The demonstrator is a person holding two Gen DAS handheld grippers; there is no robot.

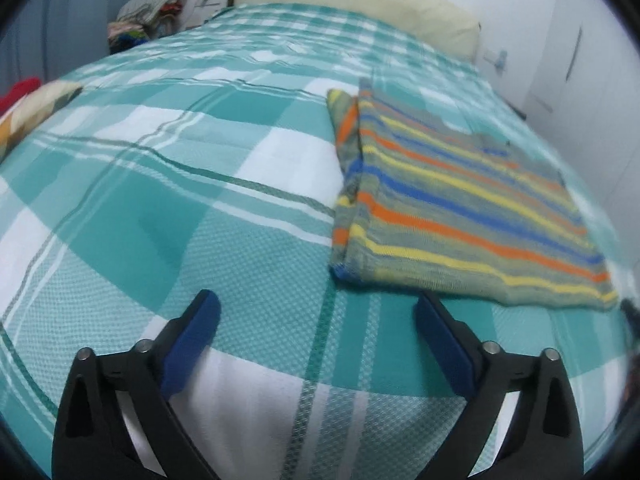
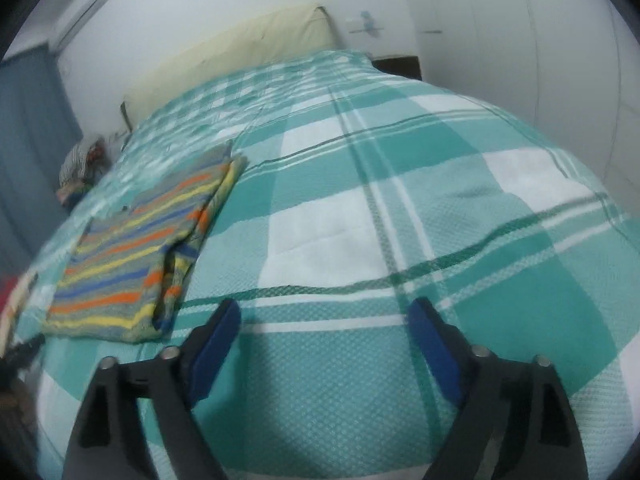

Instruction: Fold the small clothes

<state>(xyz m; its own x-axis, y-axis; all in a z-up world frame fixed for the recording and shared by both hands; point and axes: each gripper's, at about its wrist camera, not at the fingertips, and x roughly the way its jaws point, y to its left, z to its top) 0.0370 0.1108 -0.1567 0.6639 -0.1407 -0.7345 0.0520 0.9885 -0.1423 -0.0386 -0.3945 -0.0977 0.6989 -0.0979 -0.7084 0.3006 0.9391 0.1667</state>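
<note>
Your left gripper is spread wide, its blue pads holding nothing, above the bedspread. The shirt lies flat on the bedspread ahead and to the right of it, folded into a rough rectangle with a narrow flap turned along its left edge. Its near hem sits just beyond your right-hand pad, not touching it.

Your right gripper is also spread, nothing between its pads, above a bare stretch of bedspread. From here the shirt lies to the left, its near corner just beside your left-hand pad. A pillow lies along the far end of the bed against the wall. A pile of clothes sits beyond the bed's far left corner.
</note>
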